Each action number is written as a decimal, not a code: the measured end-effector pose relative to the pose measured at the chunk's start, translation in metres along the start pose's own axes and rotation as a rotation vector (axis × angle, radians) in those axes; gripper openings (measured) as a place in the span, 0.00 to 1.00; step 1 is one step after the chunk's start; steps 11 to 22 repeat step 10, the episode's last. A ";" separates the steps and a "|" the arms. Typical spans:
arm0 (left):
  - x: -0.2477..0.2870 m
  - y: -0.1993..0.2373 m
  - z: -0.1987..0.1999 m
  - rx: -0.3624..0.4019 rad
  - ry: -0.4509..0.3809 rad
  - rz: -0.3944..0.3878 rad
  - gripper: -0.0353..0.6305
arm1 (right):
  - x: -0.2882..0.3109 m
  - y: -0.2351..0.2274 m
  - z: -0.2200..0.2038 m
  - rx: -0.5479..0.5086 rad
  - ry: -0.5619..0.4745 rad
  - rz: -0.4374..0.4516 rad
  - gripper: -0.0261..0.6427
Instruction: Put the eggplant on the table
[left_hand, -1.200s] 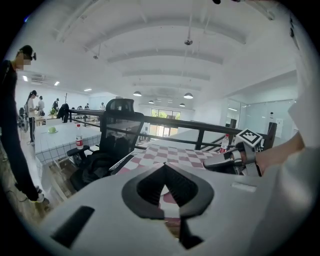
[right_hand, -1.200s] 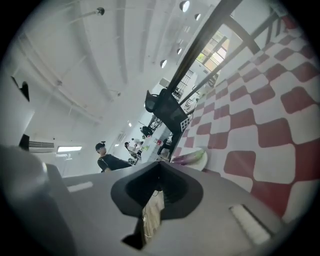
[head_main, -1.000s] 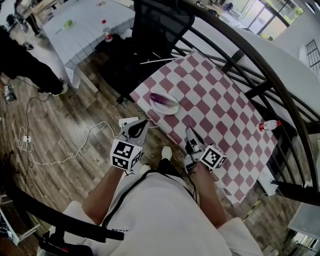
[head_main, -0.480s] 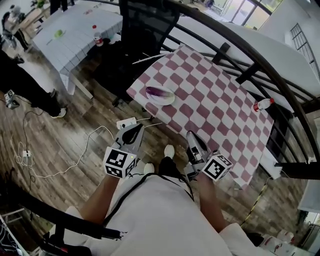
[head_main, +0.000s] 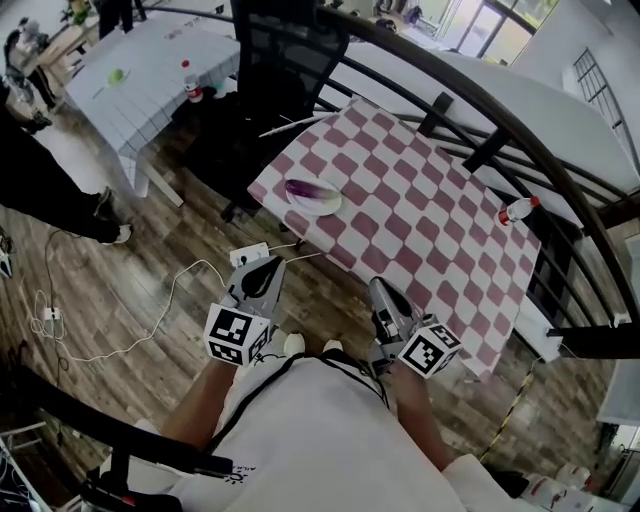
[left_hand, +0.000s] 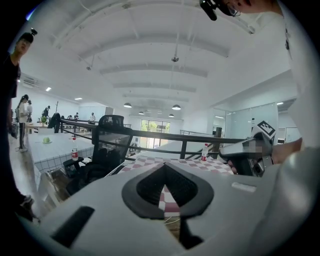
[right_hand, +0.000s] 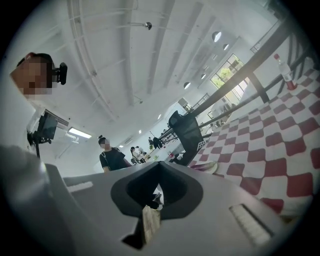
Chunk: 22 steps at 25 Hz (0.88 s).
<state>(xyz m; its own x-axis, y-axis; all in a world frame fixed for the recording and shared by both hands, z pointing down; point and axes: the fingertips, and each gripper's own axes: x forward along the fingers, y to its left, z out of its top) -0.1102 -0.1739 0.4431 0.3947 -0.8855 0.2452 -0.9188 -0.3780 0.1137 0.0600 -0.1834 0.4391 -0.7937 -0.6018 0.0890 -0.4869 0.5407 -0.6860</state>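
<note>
Nothing in shot carries wording that can be read; the only markings are square black-and-white codes on the two grippers. At left, the left gripper (head_main: 270, 269) is held out from a bent forearm over the wood floor, tilted slightly down, its jaws closed on nothing. The eggplant (head_main: 303, 188) lies on a white plate (head_main: 326, 204) near the left corner of the red-checked table (head_main: 430, 235). The right gripper (head_main: 381, 288), held level at the table's near edge, also has its jaws pressed together and empty. A red-capped bottle (head_main: 514, 210) lies far right. Both grippers stand farther from the plate than a second ago; the eggplant has not moved.
</note>
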 end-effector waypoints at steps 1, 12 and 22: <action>0.001 -0.002 0.000 0.000 0.001 0.004 0.06 | 0.000 0.000 0.002 -0.013 0.008 0.004 0.05; 0.014 -0.024 0.006 -0.011 0.000 0.019 0.06 | -0.011 -0.004 0.008 -0.033 0.061 0.034 0.05; 0.014 -0.024 0.006 -0.011 0.000 0.019 0.06 | -0.011 -0.004 0.008 -0.033 0.061 0.034 0.05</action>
